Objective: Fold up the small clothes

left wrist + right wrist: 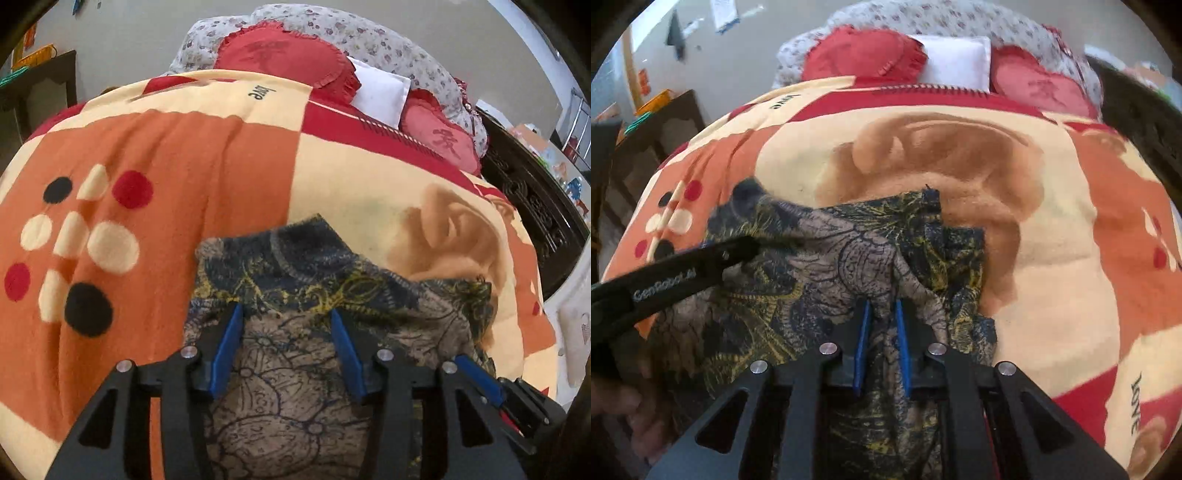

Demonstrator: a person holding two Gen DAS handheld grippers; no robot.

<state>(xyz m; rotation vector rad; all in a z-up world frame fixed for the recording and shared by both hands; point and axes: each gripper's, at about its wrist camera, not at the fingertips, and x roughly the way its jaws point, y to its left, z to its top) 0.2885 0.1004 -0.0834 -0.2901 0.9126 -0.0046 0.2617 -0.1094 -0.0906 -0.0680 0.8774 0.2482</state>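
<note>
A small garment point(295, 354) of dark blue, yellow and grey-brown flower-print cloth lies rumpled on the blanket, near the front edge. My left gripper point(286, 314) is open, its blue fingers spread over the garment's middle with no cloth between them. In the right wrist view the garment point(820, 258) is bunched, and my right gripper point(882, 304) is shut on a raised fold of it. The left gripper's black arm point(683, 273) reaches in from the left over the garment's left part.
The garment lies on an orange, cream and red blanket point(184, 166) covering a bed. Red heart cushions point(280, 55), a white pillow point(380, 92) and a floral quilt point(369, 37) sit at the head. A dark carved bed frame point(532, 206) runs along the right. A dark cabinet point(653, 136) stands at the left.
</note>
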